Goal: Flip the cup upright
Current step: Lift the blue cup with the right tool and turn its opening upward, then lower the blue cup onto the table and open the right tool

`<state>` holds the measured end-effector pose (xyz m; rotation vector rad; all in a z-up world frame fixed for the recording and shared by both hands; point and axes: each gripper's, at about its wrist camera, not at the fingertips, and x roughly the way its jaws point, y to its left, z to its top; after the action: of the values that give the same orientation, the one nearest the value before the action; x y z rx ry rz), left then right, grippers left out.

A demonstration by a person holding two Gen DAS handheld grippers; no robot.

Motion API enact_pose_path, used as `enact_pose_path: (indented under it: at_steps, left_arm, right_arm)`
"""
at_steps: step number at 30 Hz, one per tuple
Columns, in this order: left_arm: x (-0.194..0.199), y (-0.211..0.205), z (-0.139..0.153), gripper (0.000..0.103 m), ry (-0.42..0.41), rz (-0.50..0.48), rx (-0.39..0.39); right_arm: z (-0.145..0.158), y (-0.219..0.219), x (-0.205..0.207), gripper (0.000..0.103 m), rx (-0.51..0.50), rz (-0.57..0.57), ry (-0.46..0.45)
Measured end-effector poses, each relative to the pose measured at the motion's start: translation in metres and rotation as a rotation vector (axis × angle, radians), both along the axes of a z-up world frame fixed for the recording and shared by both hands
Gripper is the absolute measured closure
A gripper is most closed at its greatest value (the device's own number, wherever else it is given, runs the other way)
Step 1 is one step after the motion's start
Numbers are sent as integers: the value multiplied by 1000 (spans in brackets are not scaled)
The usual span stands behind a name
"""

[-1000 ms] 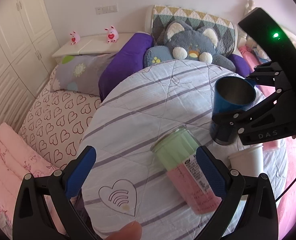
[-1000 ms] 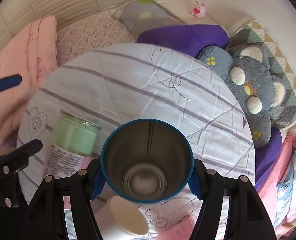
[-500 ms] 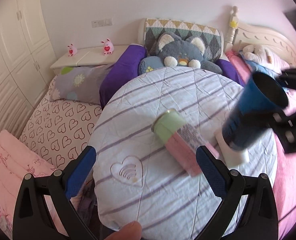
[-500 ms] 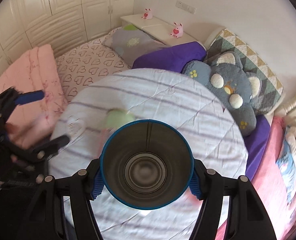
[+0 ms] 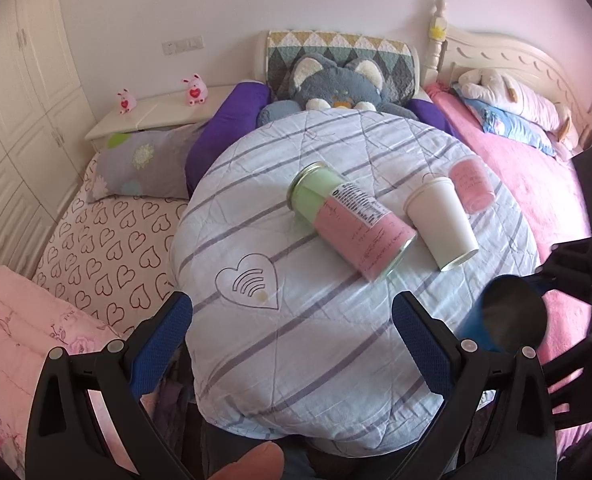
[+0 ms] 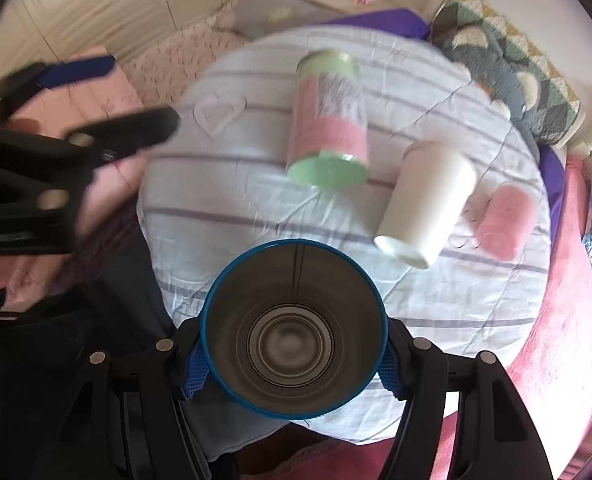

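My right gripper (image 6: 293,360) is shut on a blue metal cup (image 6: 293,330), its open mouth facing the camera, held in the air off the near right edge of the round table (image 6: 223,208). The cup also shows in the left wrist view (image 5: 504,326) at the lower right. My left gripper (image 5: 291,340) is open and empty, above the table's near edge. A green and pink can (image 5: 348,220) lies on its side mid-table. A white paper cup (image 5: 442,220) lies on its side to its right. A small pink cup (image 5: 472,186) lies beyond it.
The table has a striped quilted cover (image 5: 296,344) with a heart mark (image 5: 249,282). Beds with pillows, a grey cat plush (image 5: 336,84) and a pink blanket (image 5: 536,192) surround it. White cupboards (image 5: 11,92) stand at the left.
Both grippers have pulled back from the table towards its near side. The right gripper has carried the blue cup away from beside the can and lowered it to the near right.
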<state>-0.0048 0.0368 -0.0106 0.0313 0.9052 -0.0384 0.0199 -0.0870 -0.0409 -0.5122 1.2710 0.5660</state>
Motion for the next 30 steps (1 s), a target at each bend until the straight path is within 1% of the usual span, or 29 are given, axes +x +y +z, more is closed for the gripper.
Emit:
enact_pose_path:
  at_steps: [2, 8, 10, 13, 20, 26, 30]
  left_arm:
    - [2, 4, -2, 2, 5, 16, -1]
    - [6, 14, -5, 2, 10, 58, 9]
    - [8, 16, -7, 2, 14, 66, 12]
    - [9, 17, -9, 2, 22, 70, 16]
    - [7, 8, -13, 2, 45, 41, 13]
    - [2, -3, -14, 2, 59, 22, 7]
    - [-4, -14, -12, 2, 58, 9, 12]
  right_arm:
    - [-10, 7, 6, 36, -17, 5, 11]
    - [-26, 27, 29, 34, 27, 24, 18]
    - [-35, 30, 32, 21, 49, 28, 32]
    - [-40, 25, 31, 21, 66, 2, 22]
    - [-22, -10, 16, 20, 197, -109, -32]
    - [-9, -46, -9, 19, 257, -196, -72]
    - [3, -64, -18, 19, 305, -254, -102]
